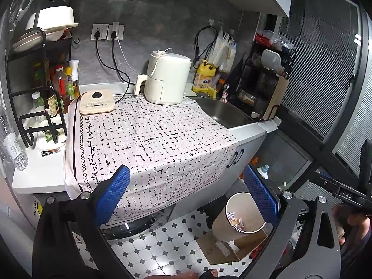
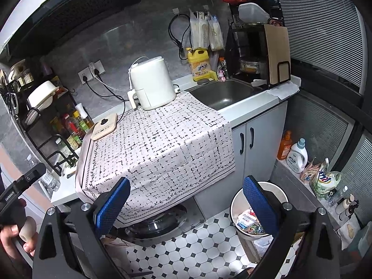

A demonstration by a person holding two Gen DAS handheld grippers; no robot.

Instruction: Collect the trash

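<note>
A round beige trash bin (image 1: 234,223) stands on the tiled floor by the cabinet; it holds several wrappers (image 2: 247,224). It also shows in the right wrist view (image 2: 239,197), under the right finger. My left gripper (image 1: 186,193) is open and empty, held in front of the counter edge, with its right blue pad (image 1: 261,193) over the bin. My right gripper (image 2: 186,204) is open and empty, likewise at the counter's front. No loose trash shows on the patterned cloth (image 1: 151,139).
On the counter stand a white air fryer (image 1: 166,76), a cream induction cooker (image 1: 97,102), a bottle rack (image 1: 41,107) at left and a sink (image 1: 227,114) at right. Cardboard (image 1: 227,246) lies by the bin. Bottles (image 2: 293,153) and bags line the right wall.
</note>
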